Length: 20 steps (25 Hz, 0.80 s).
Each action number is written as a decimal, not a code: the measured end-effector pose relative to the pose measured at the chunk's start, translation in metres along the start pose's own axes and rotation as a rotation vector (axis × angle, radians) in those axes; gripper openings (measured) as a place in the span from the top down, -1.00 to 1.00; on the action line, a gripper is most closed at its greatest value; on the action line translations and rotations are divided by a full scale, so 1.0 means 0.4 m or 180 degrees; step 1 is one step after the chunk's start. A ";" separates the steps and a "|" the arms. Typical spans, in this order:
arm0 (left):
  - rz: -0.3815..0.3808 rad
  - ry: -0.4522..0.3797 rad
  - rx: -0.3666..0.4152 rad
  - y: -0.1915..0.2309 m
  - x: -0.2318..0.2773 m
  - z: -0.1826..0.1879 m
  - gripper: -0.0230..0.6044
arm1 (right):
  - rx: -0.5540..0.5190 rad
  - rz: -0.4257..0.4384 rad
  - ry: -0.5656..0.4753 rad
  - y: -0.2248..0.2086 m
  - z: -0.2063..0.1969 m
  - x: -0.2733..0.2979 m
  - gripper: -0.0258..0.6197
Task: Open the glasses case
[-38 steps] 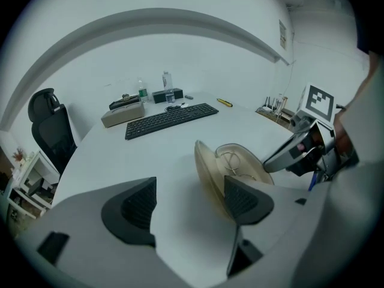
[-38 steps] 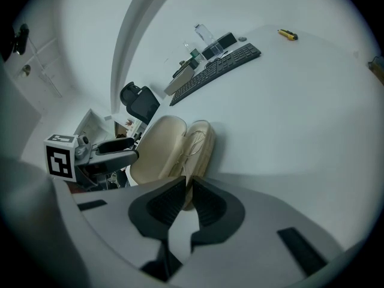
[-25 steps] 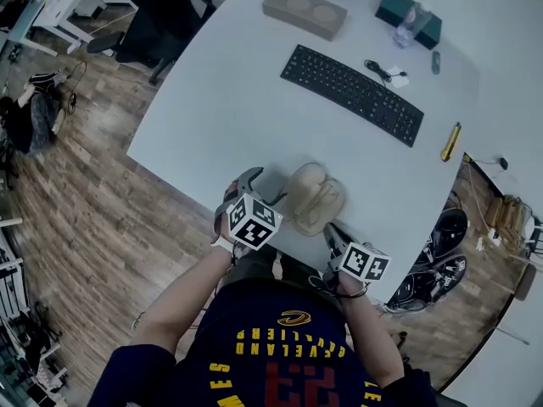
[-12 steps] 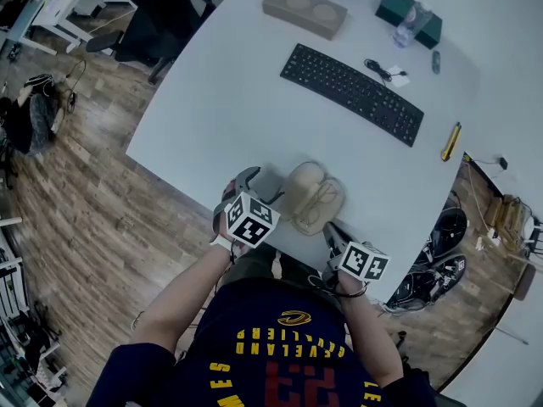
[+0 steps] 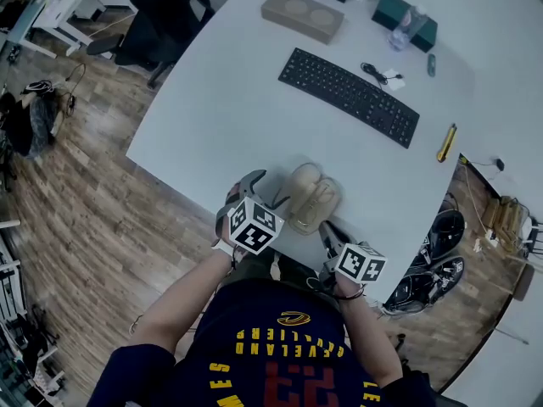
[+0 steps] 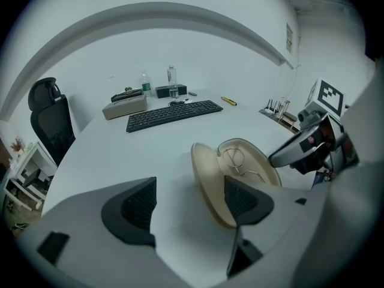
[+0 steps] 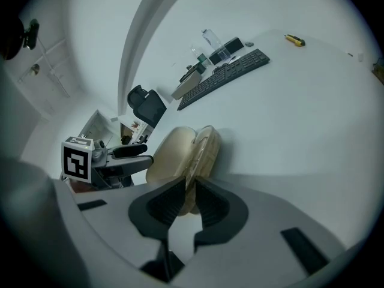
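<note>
The beige glasses case (image 5: pixel 311 197) lies open at the near edge of the white table (image 5: pixel 229 117), its lid (image 6: pixel 207 182) standing up and wire glasses (image 6: pixel 243 164) in the base. My left gripper (image 6: pixel 187 200) is open just left of the case (image 6: pixel 252 161), the lid in front of its right pad, and nothing is held; it also shows from above (image 5: pixel 263 190). My right gripper (image 7: pixel 191 201) is almost shut, a thin gap pinching the near end of the case (image 7: pixel 180 152). In the head view it (image 5: pixel 327 230) touches the case's near right end.
A black keyboard (image 5: pixel 348 96) lies mid-table, with a flat beige box (image 5: pixel 303 15), bottles and a dark box (image 5: pixel 407 19) behind it. A yellow cutter (image 5: pixel 447 142) sits near the right edge. A black office chair (image 5: pixel 161 15) stands at the far left.
Almost nothing: both grippers and the open case hold their places, and the head view has shifted slightly.
</note>
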State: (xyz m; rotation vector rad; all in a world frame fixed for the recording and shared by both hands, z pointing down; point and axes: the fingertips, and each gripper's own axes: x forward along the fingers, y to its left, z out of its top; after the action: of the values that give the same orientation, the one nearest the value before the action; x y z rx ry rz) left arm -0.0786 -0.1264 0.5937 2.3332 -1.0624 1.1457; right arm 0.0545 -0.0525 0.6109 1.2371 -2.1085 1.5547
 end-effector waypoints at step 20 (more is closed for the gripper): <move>-0.0512 -0.1659 0.0217 -0.150 -0.401 0.323 0.24 | -0.1706 -0.0118 -0.1345 0.304 0.297 -0.287 0.77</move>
State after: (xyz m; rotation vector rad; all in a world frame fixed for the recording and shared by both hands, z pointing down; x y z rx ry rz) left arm -0.0284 -0.0836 0.3893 2.7935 -0.9734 0.5297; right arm 0.0671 -0.0918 0.4100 1.4623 -2.4977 0.6615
